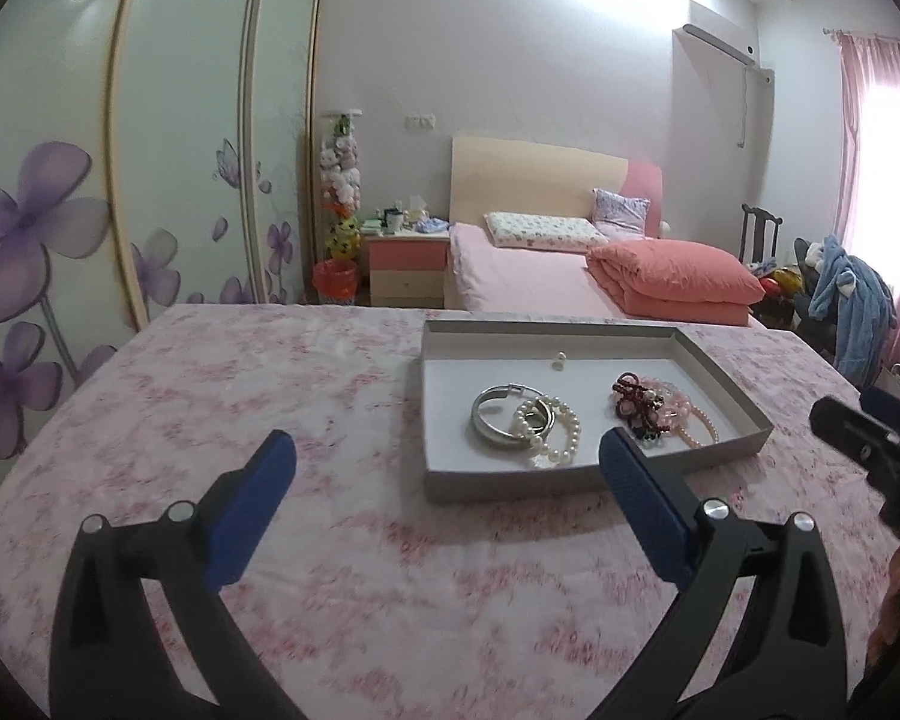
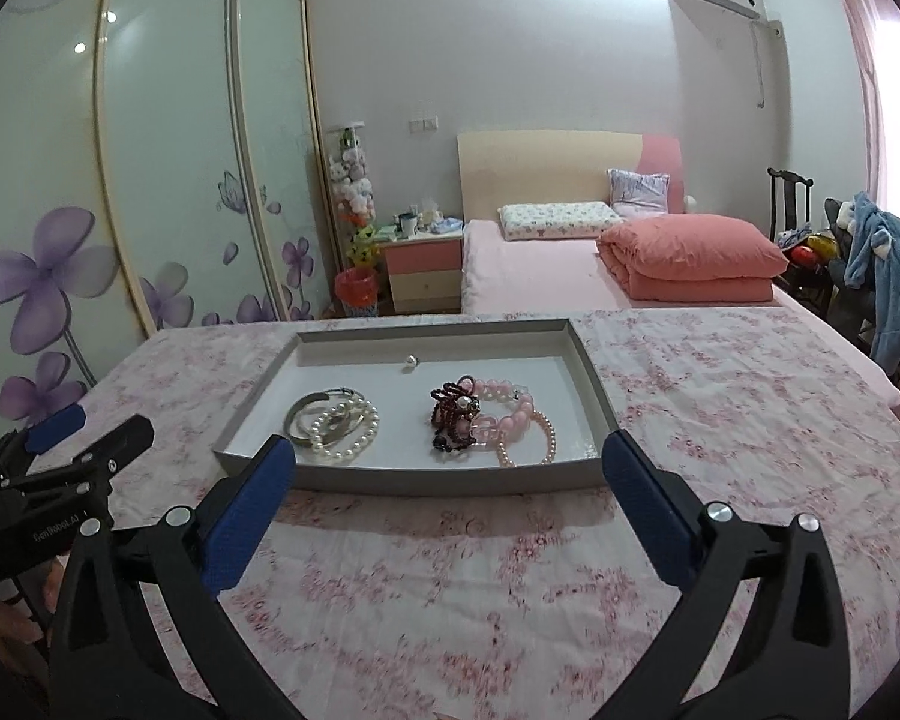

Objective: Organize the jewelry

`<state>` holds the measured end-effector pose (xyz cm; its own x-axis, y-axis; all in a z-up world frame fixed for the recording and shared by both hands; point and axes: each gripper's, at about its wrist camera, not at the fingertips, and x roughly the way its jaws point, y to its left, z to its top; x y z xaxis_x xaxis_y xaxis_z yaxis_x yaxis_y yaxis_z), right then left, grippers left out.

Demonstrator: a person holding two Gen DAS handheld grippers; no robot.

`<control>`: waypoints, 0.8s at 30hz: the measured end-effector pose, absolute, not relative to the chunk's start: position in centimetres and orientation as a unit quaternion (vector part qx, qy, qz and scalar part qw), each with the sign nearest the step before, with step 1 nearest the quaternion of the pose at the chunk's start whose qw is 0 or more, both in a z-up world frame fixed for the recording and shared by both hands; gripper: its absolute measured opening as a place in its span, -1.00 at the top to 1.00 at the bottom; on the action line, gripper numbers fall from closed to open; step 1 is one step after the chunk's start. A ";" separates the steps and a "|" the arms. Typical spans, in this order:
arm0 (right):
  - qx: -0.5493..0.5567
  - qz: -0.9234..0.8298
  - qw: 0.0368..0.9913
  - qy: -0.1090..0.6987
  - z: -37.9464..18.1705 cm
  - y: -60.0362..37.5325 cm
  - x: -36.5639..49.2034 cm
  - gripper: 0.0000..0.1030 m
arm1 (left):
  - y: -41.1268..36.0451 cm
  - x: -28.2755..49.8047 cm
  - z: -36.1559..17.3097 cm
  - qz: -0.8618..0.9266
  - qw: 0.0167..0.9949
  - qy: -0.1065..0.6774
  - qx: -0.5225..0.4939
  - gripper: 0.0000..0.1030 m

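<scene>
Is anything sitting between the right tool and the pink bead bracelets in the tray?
Only the tray's low near wall. The right tool is open and empty, and the pink bracelets lie uncovered just beyond it.

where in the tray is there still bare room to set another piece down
The shallow grey cardboard tray has bare floor along its back wall, around the small pearl earring. The front is crowded: silver bangles with white pearl bracelet left, pink and dark red bead bracelets right.
</scene>
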<state>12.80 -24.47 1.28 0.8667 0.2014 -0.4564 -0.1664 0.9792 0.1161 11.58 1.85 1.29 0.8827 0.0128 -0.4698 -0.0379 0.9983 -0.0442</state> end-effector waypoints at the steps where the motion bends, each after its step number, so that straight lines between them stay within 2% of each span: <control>1: 0.037 0.094 0.967 0.235 1.5 -24.5 12.3 -0.97 | 1.9 10.9 1.4 0.016 0.971 0.237 -0.024 -0.91; 24: 0.041 0.104 0.970 0.215 0.4 -24.8 8.2 -0.97 | 1.5 6.6 0.7 -0.001 0.973 0.229 -0.031 -0.92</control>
<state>8.24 -24.78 0.36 0.8860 0.2199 -0.4081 -0.1849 0.9749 0.1239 6.62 1.46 0.71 0.8951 -0.0154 -0.4456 -0.0126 0.9981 -0.0598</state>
